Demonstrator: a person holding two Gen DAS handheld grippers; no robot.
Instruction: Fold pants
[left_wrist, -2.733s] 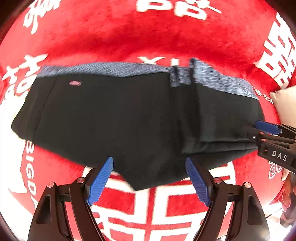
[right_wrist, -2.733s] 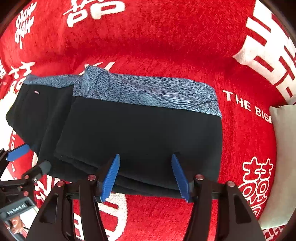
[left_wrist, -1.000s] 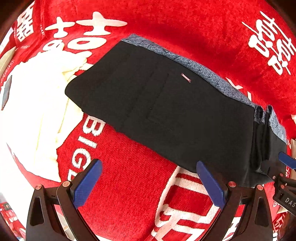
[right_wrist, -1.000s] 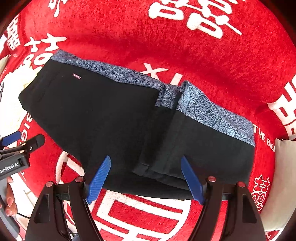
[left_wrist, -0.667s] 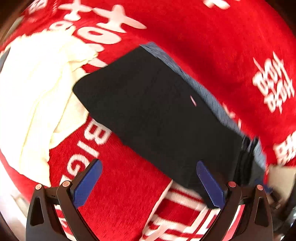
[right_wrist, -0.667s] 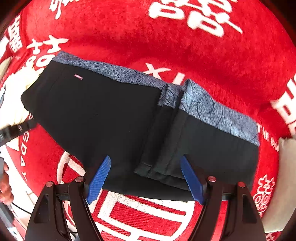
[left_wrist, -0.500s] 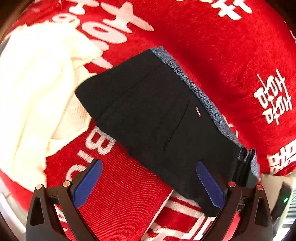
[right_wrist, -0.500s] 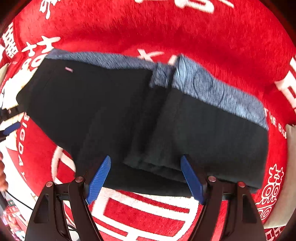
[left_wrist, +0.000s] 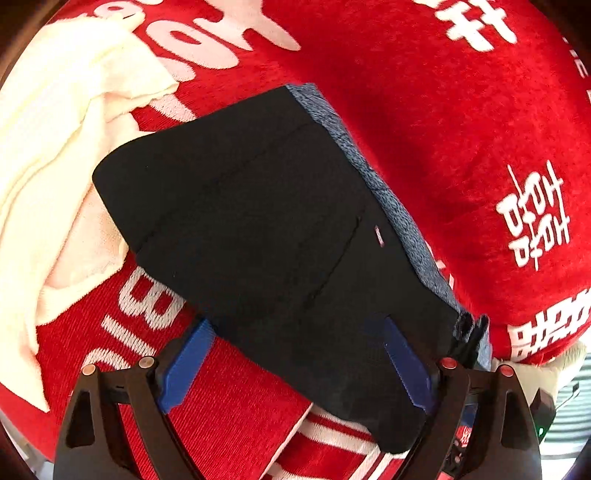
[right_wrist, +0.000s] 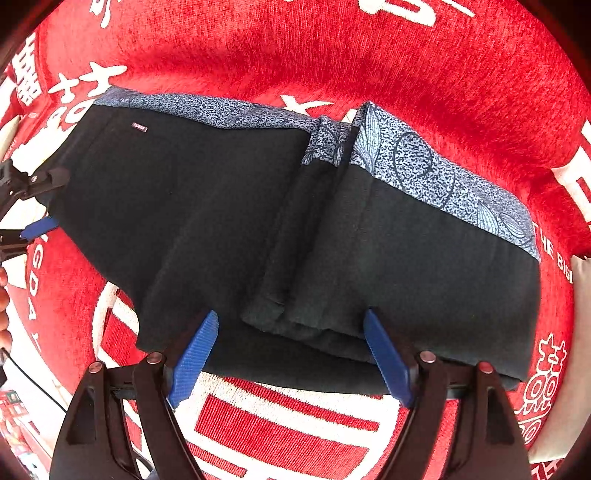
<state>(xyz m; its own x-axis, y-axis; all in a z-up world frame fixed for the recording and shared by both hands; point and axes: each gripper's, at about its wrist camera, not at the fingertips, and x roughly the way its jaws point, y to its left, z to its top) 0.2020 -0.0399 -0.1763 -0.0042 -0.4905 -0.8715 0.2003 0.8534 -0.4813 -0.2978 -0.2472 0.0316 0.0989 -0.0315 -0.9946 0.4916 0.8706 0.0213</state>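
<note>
Black pants (right_wrist: 229, 221) with a blue patterned waistband (right_wrist: 436, 173) lie partly folded on the red cloth; the right part is folded over into a thick stack. In the left wrist view the pants (left_wrist: 266, 236) stretch from the left end toward the folded stack at lower right. My left gripper (left_wrist: 295, 363) is open, its blue pads at the pants' near edge. My right gripper (right_wrist: 291, 350) is open, its pads straddling the near edge of the folded stack. The left gripper (right_wrist: 33, 206) also shows at the pants' left end in the right wrist view.
A red plush cloth with white characters (left_wrist: 480, 110) covers the surface. A cream white garment (left_wrist: 55, 147) lies left of the pants, partly under their left end. A pale cushion (right_wrist: 580, 332) sits at the right edge.
My left gripper has swung to the pants' left end and come closer to the fabric. My right gripper has moved closer to the folded stack. Both stay open.
</note>
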